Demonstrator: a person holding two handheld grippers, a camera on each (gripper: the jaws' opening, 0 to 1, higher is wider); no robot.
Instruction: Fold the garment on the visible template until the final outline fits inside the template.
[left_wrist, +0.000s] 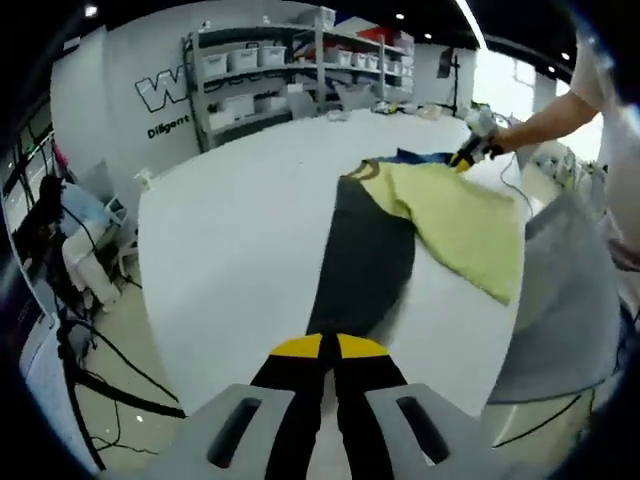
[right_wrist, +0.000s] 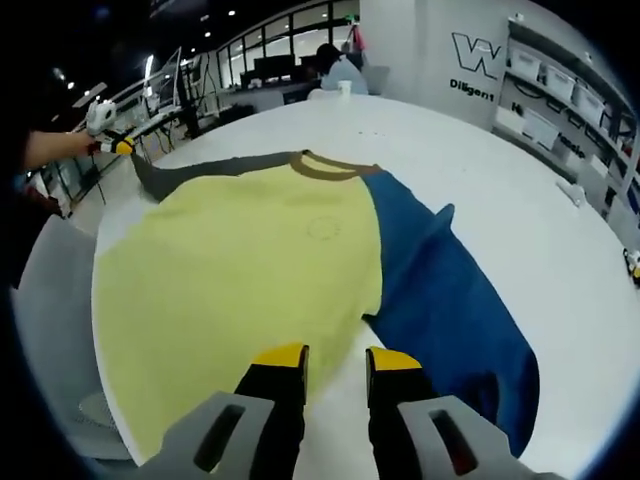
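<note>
A T-shirt with a yellow body (right_wrist: 250, 280), a brown collar (right_wrist: 325, 166), a blue sleeve (right_wrist: 450, 300) and a dark grey sleeve (left_wrist: 365, 250) lies flat on the white table (right_wrist: 480, 160). In the left gripper view the grey sleeve runs straight from the shirt into my left gripper (left_wrist: 330, 350), whose jaws are shut on its end. That gripper (right_wrist: 118, 146) also appears far left in the right gripper view, pulling the grey sleeve (right_wrist: 215, 166) out. My right gripper (right_wrist: 335, 360) hovers open over the shirt's hem beside the blue sleeve. It shows small (left_wrist: 468, 153) by the blue fabric (left_wrist: 415, 157).
A person's arm (left_wrist: 545, 118) reaches in from the right. A grey surface (left_wrist: 565, 290) lies past the table edge near the shirt. Shelves with bins (left_wrist: 280, 70) stand against the far wall. A seated person (left_wrist: 75, 225) is off to the left beyond the table.
</note>
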